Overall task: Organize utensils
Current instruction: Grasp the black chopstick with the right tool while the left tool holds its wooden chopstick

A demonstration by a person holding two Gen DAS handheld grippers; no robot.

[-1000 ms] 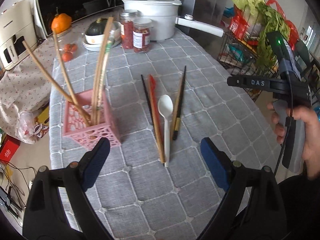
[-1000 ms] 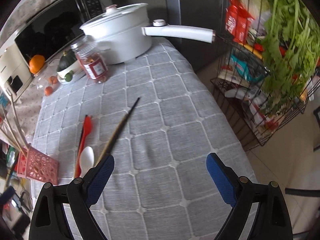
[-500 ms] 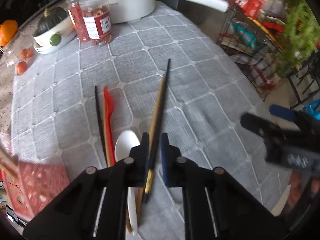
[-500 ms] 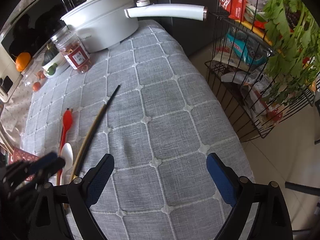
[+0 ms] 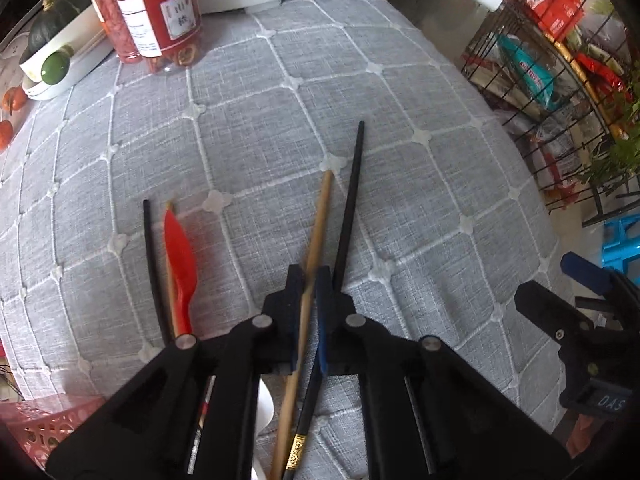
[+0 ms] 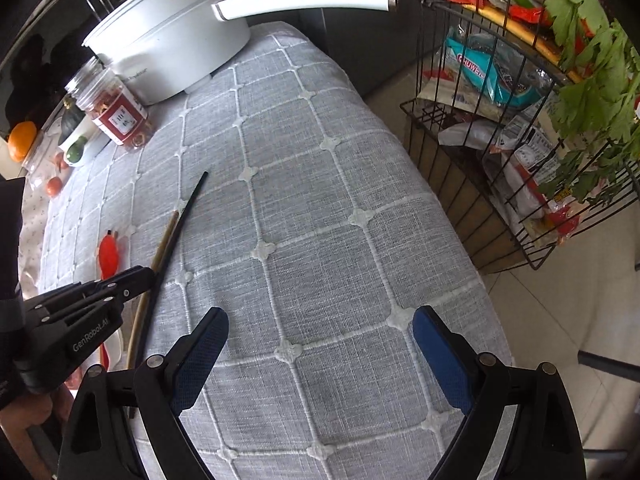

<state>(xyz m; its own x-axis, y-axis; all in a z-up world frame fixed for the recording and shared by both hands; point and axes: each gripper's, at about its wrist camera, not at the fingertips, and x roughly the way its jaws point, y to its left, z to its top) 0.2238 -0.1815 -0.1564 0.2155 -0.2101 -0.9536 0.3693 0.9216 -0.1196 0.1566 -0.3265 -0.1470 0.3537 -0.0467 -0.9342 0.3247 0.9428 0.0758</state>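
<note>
My left gripper (image 5: 307, 280) is shut on a wooden chopstick (image 5: 320, 216) that lies on the grey quilted tablecloth (image 5: 280, 120). A black chopstick (image 5: 352, 184) with a gold band lies just right of it. A red spoon (image 5: 180, 256) and a thin black stick (image 5: 152, 256) lie to the left. A white spoon (image 5: 264, 404) is mostly hidden under the gripper. The pink basket (image 5: 36, 428) shows at the lower left. My right gripper (image 6: 320, 328) is open and empty above the cloth, right of the left gripper (image 6: 140, 276).
Two red-filled jars (image 5: 160, 12) and a white pot (image 6: 168, 44) with a long handle stand at the back. A plate with a squash (image 5: 44, 40) is at the back left. A wire rack (image 6: 500, 120) with packets and greens stands off the table's right edge.
My left gripper moved forward and down from above the basket to the utensils and shut on the wooden chopstick. The right gripper drifted slightly and stays open.
</note>
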